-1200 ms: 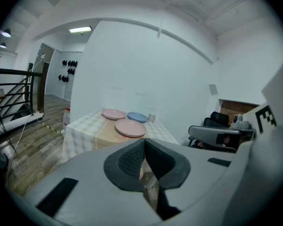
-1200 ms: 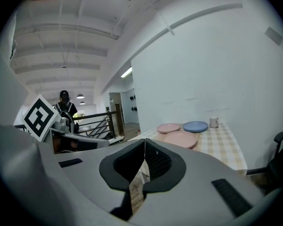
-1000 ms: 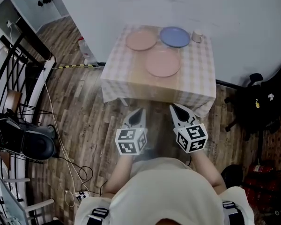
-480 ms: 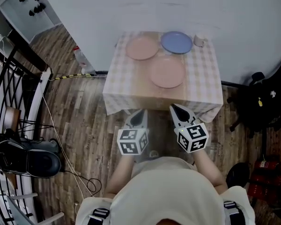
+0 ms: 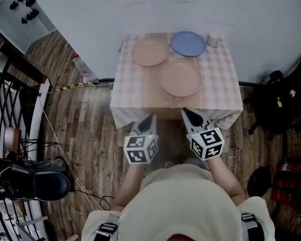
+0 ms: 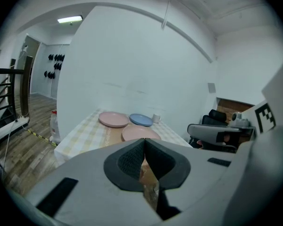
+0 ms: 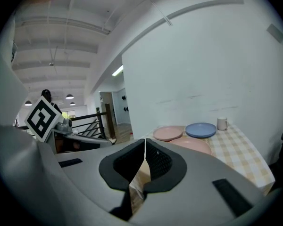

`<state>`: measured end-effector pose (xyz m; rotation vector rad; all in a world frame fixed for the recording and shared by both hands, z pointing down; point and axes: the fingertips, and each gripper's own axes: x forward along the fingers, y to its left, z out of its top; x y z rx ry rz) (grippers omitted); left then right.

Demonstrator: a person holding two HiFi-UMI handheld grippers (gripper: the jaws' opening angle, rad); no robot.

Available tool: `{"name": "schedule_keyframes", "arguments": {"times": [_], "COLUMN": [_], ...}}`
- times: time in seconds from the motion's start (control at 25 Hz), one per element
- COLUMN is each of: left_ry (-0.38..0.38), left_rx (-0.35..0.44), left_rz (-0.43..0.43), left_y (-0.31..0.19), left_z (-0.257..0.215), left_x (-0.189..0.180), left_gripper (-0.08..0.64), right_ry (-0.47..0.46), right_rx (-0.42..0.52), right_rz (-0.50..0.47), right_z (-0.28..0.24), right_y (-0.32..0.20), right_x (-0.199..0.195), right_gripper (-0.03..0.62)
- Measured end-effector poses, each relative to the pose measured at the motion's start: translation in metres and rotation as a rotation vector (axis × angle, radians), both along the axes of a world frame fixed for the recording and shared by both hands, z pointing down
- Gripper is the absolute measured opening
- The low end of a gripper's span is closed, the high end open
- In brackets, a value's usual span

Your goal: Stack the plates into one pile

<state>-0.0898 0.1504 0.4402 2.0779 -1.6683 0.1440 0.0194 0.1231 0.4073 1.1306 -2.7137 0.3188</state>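
Standing short of the table (image 5: 226, 92), you hold both grippers low in front of you. The left gripper (image 5: 149, 118) and right gripper (image 5: 186, 112) each have their jaws pressed together with nothing between them. Neither touches any plate yet.

All three plates lie flat and separate on the checked cloth (image 5: 128, 92). The near pink plate (image 5: 180, 79) sits closest to you at the middle. The far pink plate (image 5: 150, 52) is at the back left, and the blue plate (image 5: 188, 43) is at the back beside a small cup (image 5: 213, 38).

They look like stiff, shallow dinner plates with a smooth, glossy face, so expect them to be slippery between the pads. They are probably moderately heavy and liable to chip if dropped or knocked together. The middle gives you nothing to pinch, so take hold at the rim, one jaw over the lip and one slid beneath it. Pick the edge nearest you, and mind that the lower jaw does not gather the cloth. A rim grip will likely let the plate sag, so the second gripper could support the opposite edge.
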Motion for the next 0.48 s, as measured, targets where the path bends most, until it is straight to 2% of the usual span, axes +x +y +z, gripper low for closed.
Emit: {"name": "schedule_keyframes", "arguments": {"times": [0.48], "left_ry": [-0.011], "left_rx": [-0.014], "left_rz": [-0.009], "left_y": [-0.051], "left_z": [0.007], "left_x": [0.001], "left_gripper": [0.003], "right_ry": [-0.013], "right_rx": [-0.020], "right_rz": [0.005], "right_z": [0.009], "right_y": [-0.051], "right_x": [0.004], "right_gripper": [0.002]}}
